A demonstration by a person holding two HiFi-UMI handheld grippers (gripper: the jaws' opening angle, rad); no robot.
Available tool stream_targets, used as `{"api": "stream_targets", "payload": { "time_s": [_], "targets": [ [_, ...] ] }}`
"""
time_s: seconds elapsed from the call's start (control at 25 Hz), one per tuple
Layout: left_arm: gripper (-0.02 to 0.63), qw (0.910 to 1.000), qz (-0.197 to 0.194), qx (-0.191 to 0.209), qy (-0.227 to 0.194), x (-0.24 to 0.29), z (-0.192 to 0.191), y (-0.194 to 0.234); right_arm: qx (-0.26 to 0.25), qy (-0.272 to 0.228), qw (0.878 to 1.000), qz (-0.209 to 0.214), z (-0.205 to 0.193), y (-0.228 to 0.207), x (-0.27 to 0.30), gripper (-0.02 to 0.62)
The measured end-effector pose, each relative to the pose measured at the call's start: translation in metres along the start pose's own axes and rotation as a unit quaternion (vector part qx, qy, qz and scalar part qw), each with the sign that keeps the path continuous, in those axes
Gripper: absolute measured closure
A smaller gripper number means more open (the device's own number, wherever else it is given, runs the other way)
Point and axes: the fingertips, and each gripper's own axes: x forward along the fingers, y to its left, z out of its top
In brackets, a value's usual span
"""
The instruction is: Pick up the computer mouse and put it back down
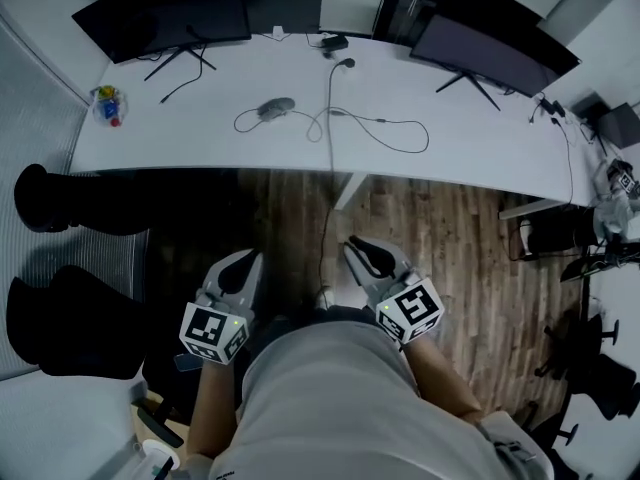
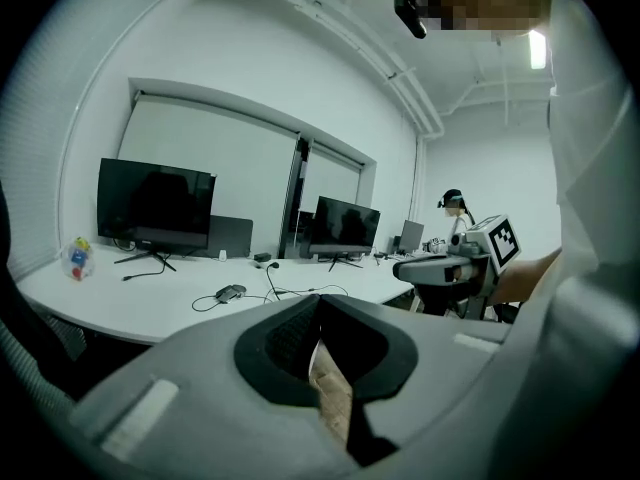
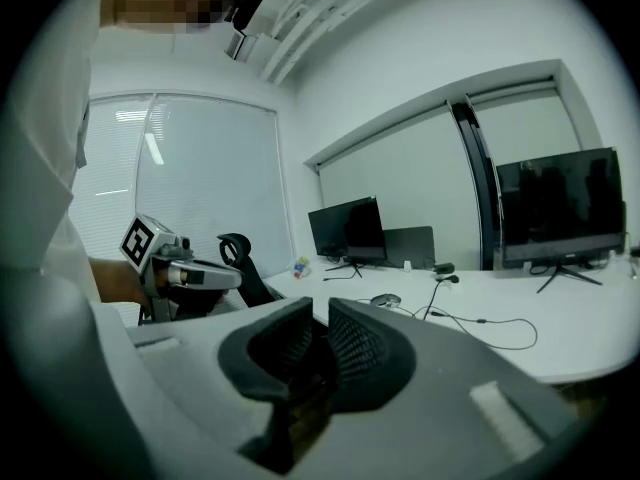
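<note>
A grey computer mouse (image 1: 275, 107) (image 2: 231, 292) (image 3: 384, 299) lies on the white desk (image 1: 200, 143), its thin cable looping beside it. Both grippers are held close to the person's body over the wooden floor, well short of the desk. My left gripper (image 1: 240, 271) (image 2: 320, 303) has its jaws together, with nothing between them. The jaws of my right gripper (image 1: 366, 259) (image 3: 320, 308) stand a narrow slit apart, and nothing sits in the gap. Each gripper shows in the other's view, both pointing toward the desk.
Two dark monitors (image 1: 165, 20) (image 1: 490, 53) stand at the desk's back, with a black cable (image 1: 385, 123) trailing across the top. A small clear bag of coloured items (image 1: 108, 105) lies at the desk's left end. Black chairs (image 1: 60, 318) stand at left.
</note>
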Motion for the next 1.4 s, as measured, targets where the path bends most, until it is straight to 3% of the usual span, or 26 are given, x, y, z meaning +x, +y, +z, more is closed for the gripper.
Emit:
{"api": "stream_targets", "payload": {
  "time_s": [0.28,0.52,0.72,1.08,1.4],
  "targets": [
    [0.597,0.9998,-0.011,0.012,0.013,0.049,0.007,-0.007,0.013,-0.025,1.000,-0.008,0.006,-0.045,0.003,0.543],
    [0.597,0.9992,-0.035,0.012,0.013,0.082,0.010,0.020,0.015,-0.018,0.999,-0.036,0.004,-0.071,0.031,0.543],
    [0.597,0.9979,-0.055,0.029,0.021,0.105,0.018,0.072,0.012,-0.008,0.998,-0.061,0.018,-0.084,0.079,0.543],
    [0.597,0.9940,-0.101,0.022,0.034,0.141,0.038,0.187,0.015,0.017,0.994,-0.111,0.046,-0.090,0.185,0.543],
    [0.597,0.9888,-0.138,0.030,0.049,0.169,0.044,0.263,0.022,0.029,0.988,-0.153,0.065,-0.088,0.256,0.543]
  ]
}}
